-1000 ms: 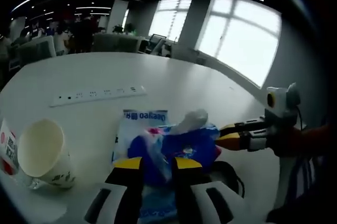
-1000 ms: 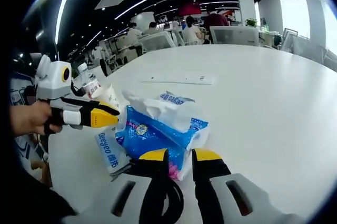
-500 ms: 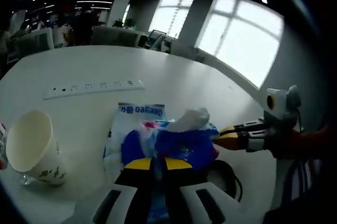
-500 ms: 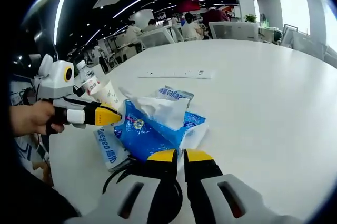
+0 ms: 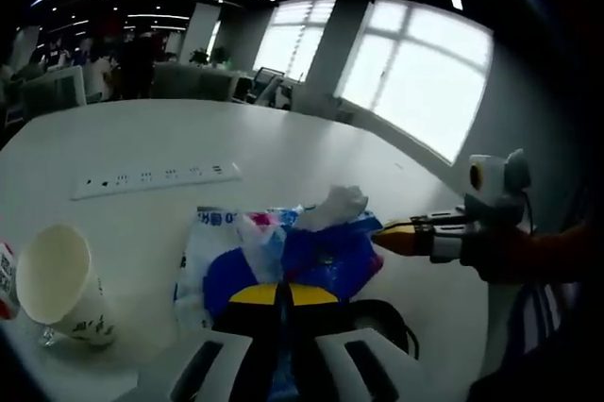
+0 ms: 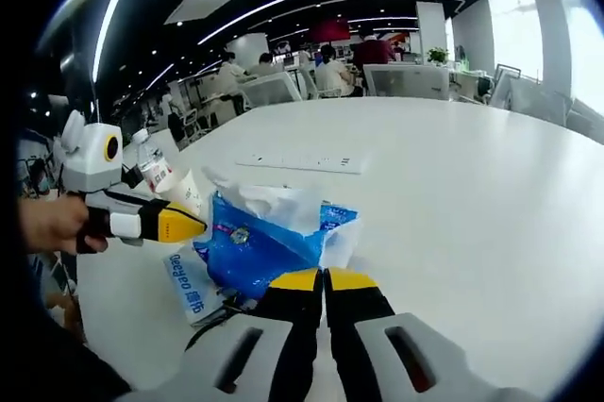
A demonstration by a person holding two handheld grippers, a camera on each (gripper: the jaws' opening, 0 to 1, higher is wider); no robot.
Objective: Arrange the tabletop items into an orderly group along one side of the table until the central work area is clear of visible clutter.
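A blue soft tissue pack [image 5: 307, 259] with a white tissue [image 5: 340, 202] poking out of its top sits in front of me on the white table [image 5: 283, 152]. My left gripper [image 5: 278, 294] is shut on the pack's near edge. My right gripper [image 5: 379, 236] comes in from the right, its yellow tip pinching the pack's other side. In the right gripper view, the right gripper [image 6: 323, 280] is shut on the blue tissue pack [image 6: 247, 249], and the left gripper [image 6: 193, 226] meets its left edge. A flat wipes pack [image 5: 209, 237] lies under the tissue pack.
A paper cup [image 5: 55, 285] and a bottle [image 6: 152, 162] stand to the left side. A white power strip [image 5: 156, 176] lies farther back on the table. A black cable [image 5: 382, 313] coils beside the packs. Office chairs and people [image 6: 332, 67] are beyond the table's far edge.
Both grippers went from open around the blue tissue pack to shut on its opposite edges. The pack's plastic is pulled up slightly between them.
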